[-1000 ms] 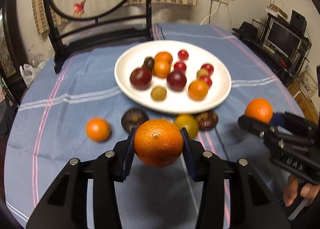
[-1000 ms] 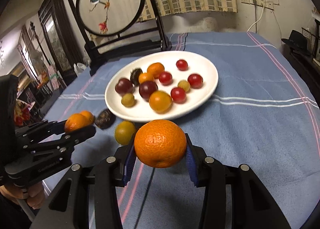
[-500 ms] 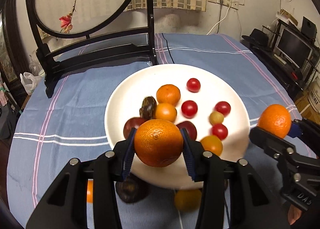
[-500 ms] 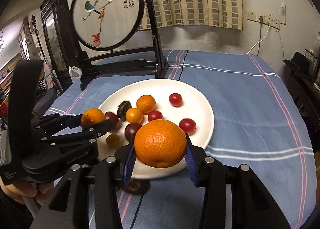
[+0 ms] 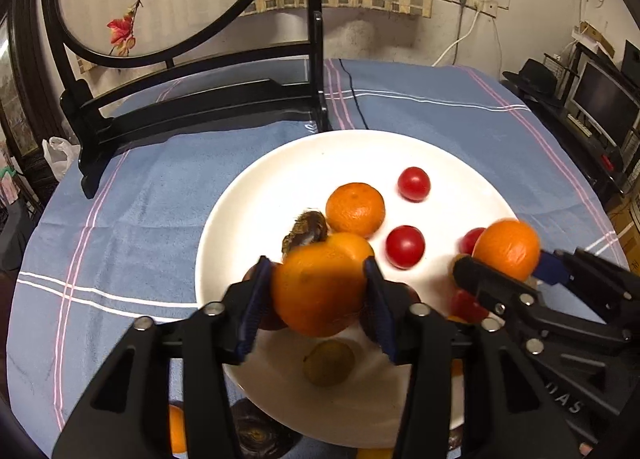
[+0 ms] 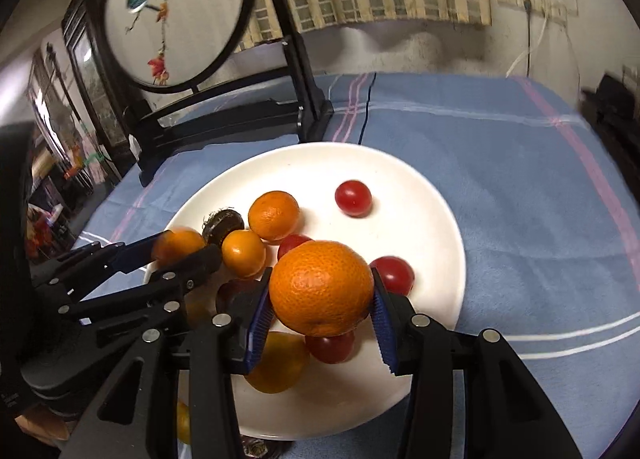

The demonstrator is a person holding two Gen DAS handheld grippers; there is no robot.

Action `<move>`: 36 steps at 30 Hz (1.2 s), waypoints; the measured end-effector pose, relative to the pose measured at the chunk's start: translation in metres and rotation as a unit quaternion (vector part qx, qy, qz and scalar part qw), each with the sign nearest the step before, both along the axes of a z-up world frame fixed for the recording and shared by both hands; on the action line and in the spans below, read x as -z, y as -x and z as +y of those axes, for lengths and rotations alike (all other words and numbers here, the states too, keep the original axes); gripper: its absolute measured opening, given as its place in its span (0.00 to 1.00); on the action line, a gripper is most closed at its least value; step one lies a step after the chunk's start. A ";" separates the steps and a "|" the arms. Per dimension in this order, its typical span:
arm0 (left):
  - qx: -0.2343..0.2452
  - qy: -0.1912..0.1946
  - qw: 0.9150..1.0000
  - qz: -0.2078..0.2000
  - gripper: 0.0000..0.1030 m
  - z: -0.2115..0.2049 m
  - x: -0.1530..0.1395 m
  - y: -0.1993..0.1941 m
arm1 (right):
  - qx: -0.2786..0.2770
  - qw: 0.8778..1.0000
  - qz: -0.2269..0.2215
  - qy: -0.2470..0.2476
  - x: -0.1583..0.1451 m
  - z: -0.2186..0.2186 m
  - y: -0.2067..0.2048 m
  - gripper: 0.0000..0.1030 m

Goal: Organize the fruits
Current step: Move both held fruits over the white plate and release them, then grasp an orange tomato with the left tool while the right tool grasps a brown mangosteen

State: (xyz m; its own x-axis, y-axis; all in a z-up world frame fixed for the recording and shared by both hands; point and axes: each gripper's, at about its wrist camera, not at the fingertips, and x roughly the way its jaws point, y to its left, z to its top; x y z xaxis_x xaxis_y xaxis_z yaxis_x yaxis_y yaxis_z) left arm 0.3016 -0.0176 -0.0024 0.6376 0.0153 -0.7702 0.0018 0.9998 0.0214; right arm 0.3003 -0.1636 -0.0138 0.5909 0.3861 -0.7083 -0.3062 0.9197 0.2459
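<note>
A white plate [image 5: 224, 227] [image 6: 440, 195] on the blue cloth holds a mandarin [image 5: 355, 209], cherry tomatoes [image 5: 405, 247], a brown hairy fruit [image 5: 306, 233] and a greenish fruit [image 5: 328, 363]. My left gripper [image 5: 316, 299] [image 6: 176, 255] hangs over the plate's near left part. Its jaws are opening, and the orange [image 5: 320, 283] between them is blurred and looks loose. My right gripper [image 6: 322, 315] [image 5: 508, 263] is over the plate's near right part, shut on a second orange [image 6: 322, 287]. Its jaws are starting to open while the pads still touch the peel.
A round embroidered screen on a black stand [image 5: 200, 99] [image 6: 224, 119] stands just behind the plate, with a black cable [image 5: 352, 91] beside it. A dark fruit [image 5: 252, 431] and a small orange [image 5: 176, 431] lie on the cloth at the plate's near edge.
Both grippers moved forward from the near cloth to over the plate, each carrying its orange. The left jaws have widened slightly and its orange has gone blurred.
</note>
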 end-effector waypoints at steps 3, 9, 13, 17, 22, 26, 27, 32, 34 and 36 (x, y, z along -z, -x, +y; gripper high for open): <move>-0.005 0.018 1.000 -0.002 0.62 0.003 -0.004 0.003 | 0.019 0.999 -0.003 -0.051 -0.002 -0.019 0.003 0.65; 0.010 -0.012 0.999 -0.034 0.67 -0.007 -0.022 0.027 | 0.024 0.999 -0.012 -0.045 -0.011 -0.028 0.020 0.65; 0.016 -0.020 0.998 -0.055 0.69 -0.010 -0.037 0.053 | 0.020 0.999 -0.017 -0.046 -0.017 -0.030 0.041 0.65; 0.018 -0.020 0.997 -0.071 0.78 -0.007 -0.048 0.078 | 0.009 0.998 -0.011 -0.063 -0.018 -0.034 0.068 0.65; 0.005 -0.026 0.997 -0.077 0.82 0.014 -0.048 0.110 | 0.009 0.998 -0.009 -0.068 -0.015 -0.037 0.103 0.66; -0.019 -0.035 0.995 -0.094 0.85 0.044 -0.039 0.134 | 0.005 1.000 -0.002 -0.030 -0.007 -0.026 0.126 0.66; -0.023 -0.045 0.994 -0.098 0.85 0.051 -0.034 0.138 | 0.001 1.000 -0.003 -0.020 -0.005 -0.022 0.130 0.66; -0.059 -0.054 0.994 -0.072 0.86 0.095 -0.007 0.146 | -0.022 0.998 -0.016 0.053 0.006 0.007 0.155 0.66; -0.058 -0.044 0.995 -0.071 0.86 0.105 -0.001 0.150 | -0.013 0.996 -0.011 0.086 0.011 0.017 0.155 0.66; -0.053 -0.032 0.996 -0.071 0.86 0.109 0.004 0.153 | -0.012 0.995 0.003 0.100 0.017 0.023 0.153 0.66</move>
State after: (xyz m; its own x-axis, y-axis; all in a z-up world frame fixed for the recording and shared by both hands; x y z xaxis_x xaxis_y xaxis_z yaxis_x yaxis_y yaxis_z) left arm 0.1486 0.0914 -0.0062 0.7320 0.1344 -0.6679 -0.1114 0.9908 0.0772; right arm 0.1475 -0.1406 -0.0310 0.5792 0.2504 -0.7758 -0.3271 0.9431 0.0602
